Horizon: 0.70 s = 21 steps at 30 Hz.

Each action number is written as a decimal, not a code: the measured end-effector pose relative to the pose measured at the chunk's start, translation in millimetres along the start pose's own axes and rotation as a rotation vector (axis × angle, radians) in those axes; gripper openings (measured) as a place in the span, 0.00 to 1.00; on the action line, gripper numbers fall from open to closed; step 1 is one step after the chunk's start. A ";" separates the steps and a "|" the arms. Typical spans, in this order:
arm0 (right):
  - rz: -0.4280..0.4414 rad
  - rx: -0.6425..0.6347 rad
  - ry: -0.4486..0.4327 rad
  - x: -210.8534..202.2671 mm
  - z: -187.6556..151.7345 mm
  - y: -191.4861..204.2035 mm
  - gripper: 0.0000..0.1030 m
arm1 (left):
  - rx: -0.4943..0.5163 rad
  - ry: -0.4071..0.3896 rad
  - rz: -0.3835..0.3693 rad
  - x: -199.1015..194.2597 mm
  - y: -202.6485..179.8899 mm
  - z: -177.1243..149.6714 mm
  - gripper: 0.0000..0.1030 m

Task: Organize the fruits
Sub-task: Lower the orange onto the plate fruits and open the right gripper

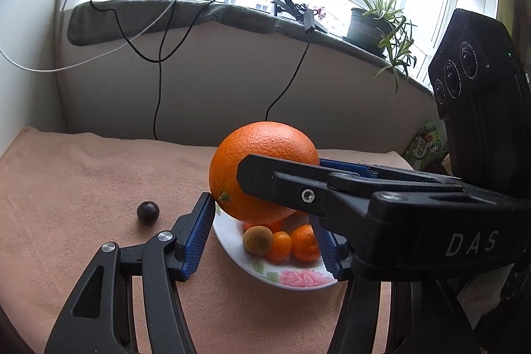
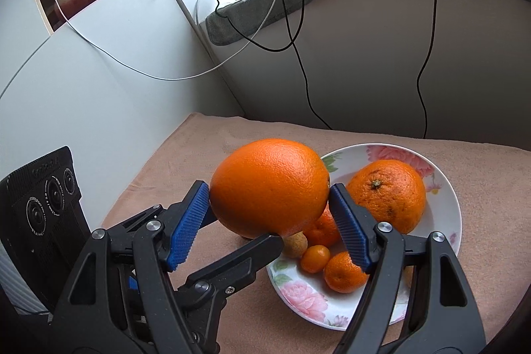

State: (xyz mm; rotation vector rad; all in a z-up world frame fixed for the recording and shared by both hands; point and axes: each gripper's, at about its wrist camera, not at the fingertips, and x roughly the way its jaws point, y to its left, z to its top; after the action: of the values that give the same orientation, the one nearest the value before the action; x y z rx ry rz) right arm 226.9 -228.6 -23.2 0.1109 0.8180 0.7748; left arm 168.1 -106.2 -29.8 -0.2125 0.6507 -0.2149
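Orange and large, the big orange (image 2: 270, 186) sits clamped between the blue pads of the right hand-held gripper (image 2: 269, 193), one pad on each flank, raised above the near-left rim of the flowered plate (image 2: 446, 223). In the left wrist view that same fruit (image 1: 262, 170) hangs over the plate (image 1: 295, 279), with the right tool's black finger crossing in front of it. The left hand-held gripper (image 1: 265, 233) stands partly open with nothing in its grasp; its left pad (image 1: 197, 241) lies just below the big orange, and whether it touches I cannot tell. On the plate rest a second orange (image 2: 386, 196), small mandarins (image 2: 345, 272), a kumquat (image 2: 315, 258) and a tan round fruit (image 1: 257, 240). A dark grape (image 1: 148, 212) lies alone on the peach cloth (image 1: 83, 188) covering the counter, left of the plate.
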 end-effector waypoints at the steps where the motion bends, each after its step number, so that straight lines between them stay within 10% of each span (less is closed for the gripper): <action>1: -0.006 -0.007 0.006 2.3 1.0 0.1 0.75 | -0.008 0.005 -0.005 2.4 1.9 0.1 0.56; 21: -0.133 -0.170 0.123 46.2 23.2 7.3 0.74 | -0.044 0.105 -0.058 35.8 13.8 -7.3 0.56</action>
State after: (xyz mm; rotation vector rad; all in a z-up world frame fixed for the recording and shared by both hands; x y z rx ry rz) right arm 258.6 -188.3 -32.8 -0.1425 0.8628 0.7272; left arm 193.1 -103.3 -59.6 -0.2640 0.7549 -0.2693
